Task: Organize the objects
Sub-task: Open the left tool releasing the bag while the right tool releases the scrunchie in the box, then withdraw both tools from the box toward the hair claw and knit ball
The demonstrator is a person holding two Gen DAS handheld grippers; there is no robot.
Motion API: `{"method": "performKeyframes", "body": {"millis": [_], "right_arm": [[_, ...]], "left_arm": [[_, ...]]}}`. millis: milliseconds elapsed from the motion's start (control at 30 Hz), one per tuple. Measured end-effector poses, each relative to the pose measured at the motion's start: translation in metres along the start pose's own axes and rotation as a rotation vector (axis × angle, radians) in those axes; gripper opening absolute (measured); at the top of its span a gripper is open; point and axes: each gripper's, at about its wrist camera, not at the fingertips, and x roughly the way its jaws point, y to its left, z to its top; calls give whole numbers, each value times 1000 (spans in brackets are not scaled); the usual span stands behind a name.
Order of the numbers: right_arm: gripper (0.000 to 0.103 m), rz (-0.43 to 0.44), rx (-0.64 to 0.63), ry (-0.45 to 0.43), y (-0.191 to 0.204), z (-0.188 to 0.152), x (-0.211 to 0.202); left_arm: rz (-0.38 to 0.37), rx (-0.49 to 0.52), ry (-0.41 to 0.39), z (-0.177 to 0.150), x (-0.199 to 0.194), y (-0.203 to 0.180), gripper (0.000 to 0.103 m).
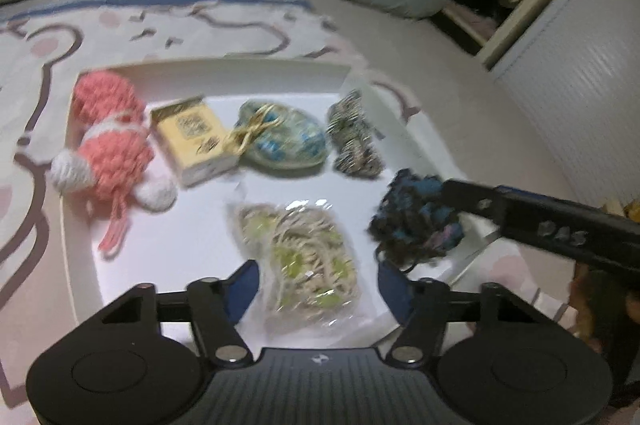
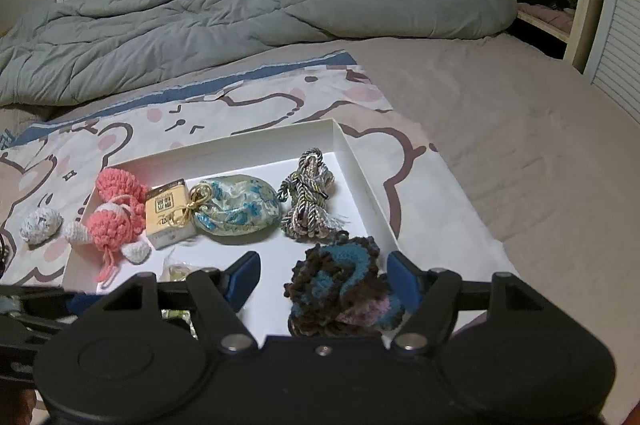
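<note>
Between the blue fingers of your left gripper [image 1: 318, 285] lies a clear plastic packet of beige and green cord [image 1: 302, 261], flat on the floor of the white tray [image 1: 224, 73]. The jaws stand apart on either side of it, and the blurred left wrist view does not show whether the pads press on it, so you cannot tell whether it is gripped or free.

Ahead of your right gripper [image 2: 324, 275], between its fingers and nearer the right one, sits the brown and blue crocheted piece [image 2: 342, 289] on the tray floor. The jaws are released around it; the left finger is clear of it, and the right finger is just beside it.

Beyond both grippers, a row runs across the tray: the pink and white crocheted toy [image 2: 114, 217] far left, then the yellow box [image 2: 168, 211], the blue and cream drawstring pouch [image 2: 236, 205] touching the box, and the bundle of twisted cord [image 2: 308, 197] to the right. Left of the tray, on the patterned sheet [image 2: 240, 105], rests a small white ball [image 2: 40, 225].
</note>
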Motion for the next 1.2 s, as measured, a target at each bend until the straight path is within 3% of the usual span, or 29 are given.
{"method": "performKeyframes", "body": {"millis": [100, 200, 333, 533, 733, 1200], "right_arm": [[70, 2, 8, -6, -1, 0, -2], [68, -2, 5, -3, -1, 0, -2], [67, -2, -6, 3, 0, -1, -1], [66, 3, -10, 2, 1, -1, -1], [66, 3, -16, 6, 2, -1, -1], [66, 30, 28, -44, 3, -2, -28]], "left_arm": [[7, -52, 13, -2, 7, 9, 54], [-48, -96, 6, -5, 14, 15, 53], [-89, -40, -7, -4, 22, 6, 53], [-81, 54, -28, -7, 32, -8, 53], [-81, 59, -14, -5, 30, -7, 53], [72, 154, -96, 7, -40, -3, 55]]}}
